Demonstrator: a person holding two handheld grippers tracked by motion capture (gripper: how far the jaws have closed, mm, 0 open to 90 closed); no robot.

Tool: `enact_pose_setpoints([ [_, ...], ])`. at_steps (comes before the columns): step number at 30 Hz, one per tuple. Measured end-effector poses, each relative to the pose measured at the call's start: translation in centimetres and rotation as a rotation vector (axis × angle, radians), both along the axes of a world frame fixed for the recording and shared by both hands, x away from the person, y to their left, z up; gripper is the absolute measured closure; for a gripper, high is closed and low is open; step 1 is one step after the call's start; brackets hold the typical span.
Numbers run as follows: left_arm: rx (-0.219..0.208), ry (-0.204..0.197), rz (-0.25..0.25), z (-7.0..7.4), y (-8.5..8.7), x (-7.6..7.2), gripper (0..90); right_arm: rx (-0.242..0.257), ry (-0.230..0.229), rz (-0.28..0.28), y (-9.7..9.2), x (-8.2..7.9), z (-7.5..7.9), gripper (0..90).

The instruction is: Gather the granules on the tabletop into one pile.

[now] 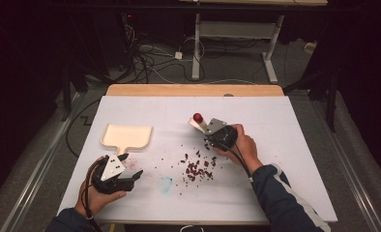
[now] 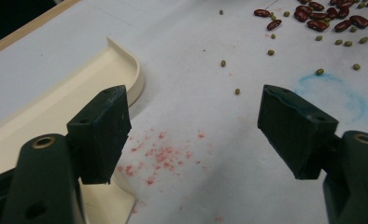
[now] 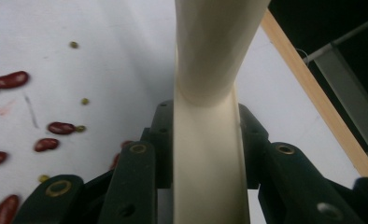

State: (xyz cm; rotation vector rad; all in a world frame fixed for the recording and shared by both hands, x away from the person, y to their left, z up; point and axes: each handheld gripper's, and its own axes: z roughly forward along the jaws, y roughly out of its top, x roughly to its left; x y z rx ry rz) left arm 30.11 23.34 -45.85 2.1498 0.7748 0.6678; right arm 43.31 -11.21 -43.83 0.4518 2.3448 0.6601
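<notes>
A cream dustpan-like tray lies at the table's left, its handle pointing toward me. My left gripper is just in front of that handle, open. In the left gripper view nothing lies between the jaws, and the tray's rim runs beside the left jaw. My right gripper is shut on a cream tool with a red end, held behind a scatter of red and green beans. In the right gripper view the tool's handle stands clamped between the jaws.
The beans lie loose on the white table sheet, some beside the right gripper. A blue stain and a red stain mark the sheet. A wooden edge runs along the far side.
</notes>
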Motion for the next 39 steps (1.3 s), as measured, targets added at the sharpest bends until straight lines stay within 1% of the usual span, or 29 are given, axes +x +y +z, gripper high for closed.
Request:
enact_pose_setpoints([
  [2,-0.002,-0.002,0.002,0.1,0.0,0.0,24.5,0.017,0.013,0.017,0.6,-0.7,-0.3,67.4],
  [4,-0.016,-0.007,0.005,0.3,-0.1,0.1,24.5,0.013,0.009,0.059,0.9,-1.5,-0.6,67.3],
  [5,-0.015,-0.006,0.004,0.3,-0.1,0.2,24.5,0.023,0.021,0.071,1.0,-2.0,-0.6,67.3],
  [7,-0.009,0.0,0.005,0.2,-0.2,0.3,24.5,0.033,0.023,0.104,1.0,-2.8,-0.7,67.2],
  [8,-0.009,0.002,0.005,0.2,-0.3,0.3,24.5,0.037,0.021,0.115,1.1,-3.3,-0.7,67.1],
  [10,-0.001,0.002,0.002,0.2,-0.3,0.3,24.5,0.036,0.033,0.152,1.1,-4.3,-0.6,67.2],
  [13,-0.007,-0.004,0.004,0.3,-0.3,0.1,24.5,0.049,0.051,0.195,1.0,-5.7,-0.4,67.2],
  [14,-0.013,0.008,0.008,0.3,-0.3,0.0,24.5,0.045,0.054,0.209,0.9,-6.1,-0.4,67.2],
  [18,-0.009,0.013,0.007,0.2,-0.3,0.0,24.5,0.039,0.057,0.24,0.6,-7.4,-0.2,67.2],
  [19,-0.004,0.001,0.004,0.3,-0.3,0.1,24.5,0.038,0.059,0.241,0.5,-7.6,0.0,67.3],
  [20,-0.002,0.0,0.007,0.3,-0.3,0.0,24.4,0.037,0.057,0.244,0.4,-7.8,0.1,67.3],
  [22,-0.005,-0.001,0.008,0.3,-0.2,0.0,24.1,0.031,0.035,0.236,0.2,-7.9,0.5,67.4],
  [27,-0.006,-0.003,0.009,0.3,-0.1,0.0,24.1,0.069,0.014,0.216,-0.4,-6.9,1.5,67.4],
  [28,-0.012,0.01,0.014,0.2,-0.1,-0.1,24.1,0.067,0.006,0.219,-0.3,-6.7,1.7,67.5],
  [29,-0.006,0.0,0.011,0.3,-0.1,0.0,24.1,0.065,-0.003,0.216,-0.2,-6.6,1.8,67.4],
  [30,-0.007,0.001,0.012,0.2,-0.1,0.0,24.1,0.062,-0.014,0.216,-0.1,-6.4,1.9,67.4],
  [32,-0.007,0.002,0.015,0.2,0.0,0.0,24.1,0.068,-0.023,0.221,0.4,-5.9,2.0,67.4],
  [35,-0.006,-0.001,0.014,0.3,0.0,0.0,24.1,0.074,-0.022,0.232,1.7,-5.3,2.0,67.4],
  [36,-0.009,0.0,0.013,0.3,0.1,0.0,24.1,0.071,-0.033,0.245,2.4,-5.2,1.9,67.5],
  [37,-0.015,0.011,0.018,0.3,0.1,-0.1,24.1,0.071,-0.036,0.256,2.9,-5.1,1.9,67.4],
  [38,-0.022,0.012,0.02,0.4,0.3,0.0,24.1,0.071,-0.034,0.266,3.4,-5.1,1.9,67.4],
  [39,-0.021,-0.001,0.02,0.4,0.4,0.0,23.5,0.067,-0.029,0.285,4.1,-5.1,1.9,67.4],
])
